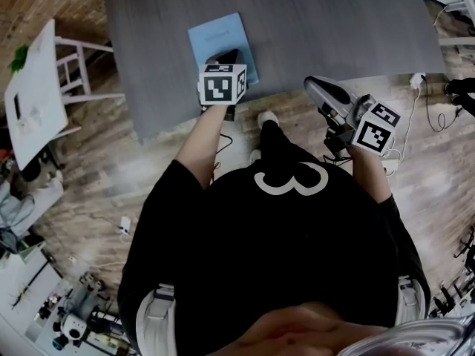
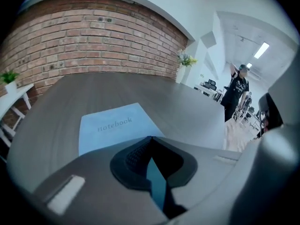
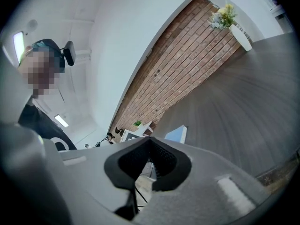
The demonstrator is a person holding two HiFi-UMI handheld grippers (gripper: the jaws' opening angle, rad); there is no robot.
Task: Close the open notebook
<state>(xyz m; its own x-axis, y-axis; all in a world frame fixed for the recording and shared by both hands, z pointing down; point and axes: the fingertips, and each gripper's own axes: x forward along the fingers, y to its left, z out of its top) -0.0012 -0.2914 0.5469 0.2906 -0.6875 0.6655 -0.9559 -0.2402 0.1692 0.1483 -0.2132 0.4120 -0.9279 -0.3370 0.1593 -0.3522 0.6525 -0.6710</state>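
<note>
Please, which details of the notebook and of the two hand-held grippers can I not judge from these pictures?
1. Near edge of the notebook: in the head view the left hand-held gripper covers it; in the left gripper view that gripper's body hides it. Whether they touch cannot be told.
2. Its pages: in every view, under the blue cover.
3. Most of the notebook, right gripper view: only a corner shows above the right hand-held gripper.
4. Far edge of the table: cut off at the top of the head view.
</note>
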